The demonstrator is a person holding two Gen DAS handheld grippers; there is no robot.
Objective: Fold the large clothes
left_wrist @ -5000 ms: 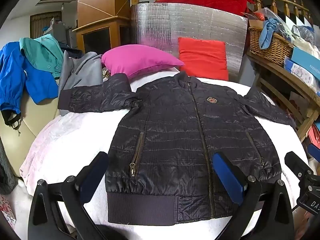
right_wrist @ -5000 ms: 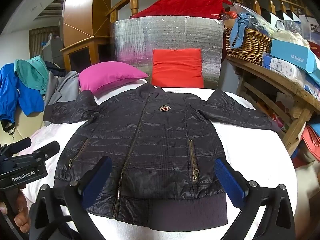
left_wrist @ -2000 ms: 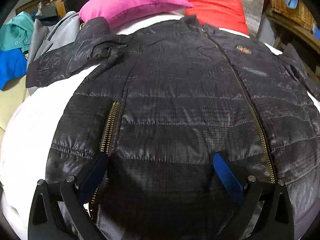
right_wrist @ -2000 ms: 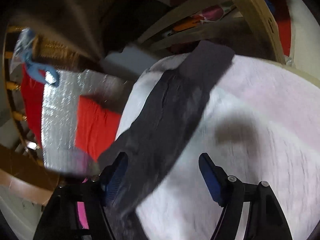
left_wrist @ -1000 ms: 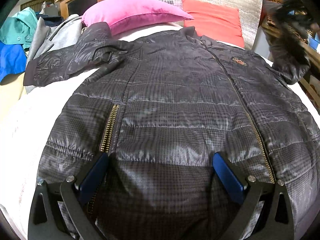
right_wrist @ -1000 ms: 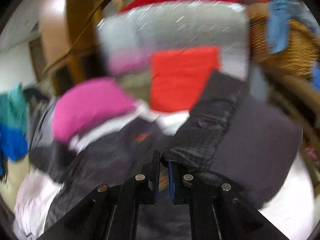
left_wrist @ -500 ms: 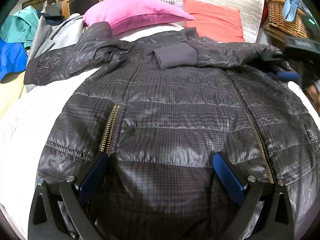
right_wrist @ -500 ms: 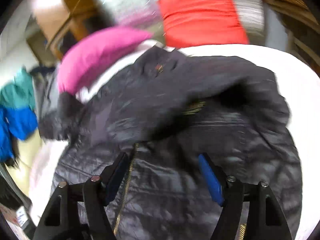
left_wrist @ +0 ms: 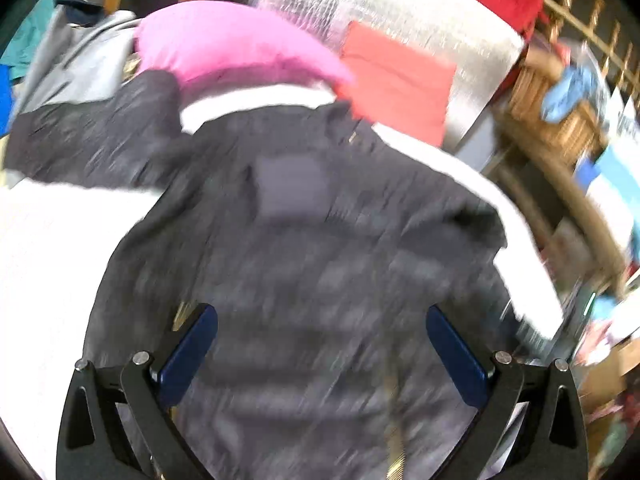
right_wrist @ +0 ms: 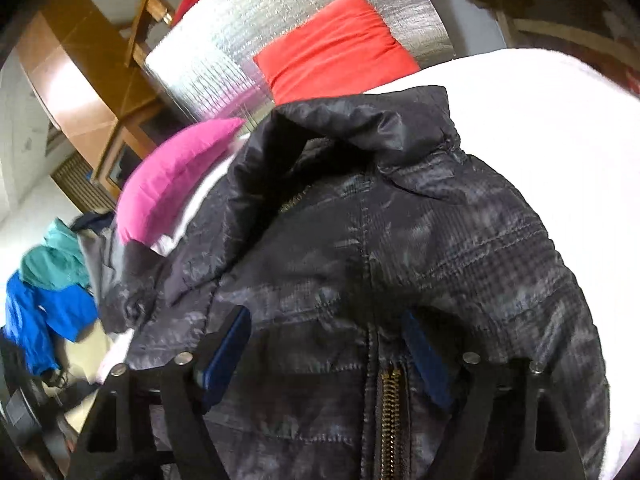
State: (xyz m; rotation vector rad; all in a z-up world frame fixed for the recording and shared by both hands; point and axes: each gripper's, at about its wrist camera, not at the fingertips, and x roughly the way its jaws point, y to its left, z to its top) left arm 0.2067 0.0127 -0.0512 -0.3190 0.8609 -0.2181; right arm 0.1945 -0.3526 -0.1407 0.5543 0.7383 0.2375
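The dark quilted jacket (left_wrist: 304, 264) lies front-up on a white bed (left_wrist: 52, 248), collar toward the pink pillow (left_wrist: 236, 40) and red pillow (left_wrist: 396, 80). One sleeve is laid across the chest, its grey cuff (left_wrist: 290, 188) resting near the middle, while the other sleeve (left_wrist: 92, 140) stretches out flat toward the pink pillow's side. The left gripper (left_wrist: 322, 350) hangs above the lower body of the jacket with its fingers (left_wrist: 188, 350) spread wide and holding nothing; that view is blurred. The right gripper (right_wrist: 326, 350) sits low over the jacket by a brass zip (right_wrist: 390, 412), fingers apart and empty, though whether they press on the cloth is unclear. The step in hand looks like bringing the outstretched sleeve in. To do it well, pinch that sleeve near its cuff, lift just enough to clear the slippery fabric, and lay it straight across the first sleeve while the other gripper steadies the body.
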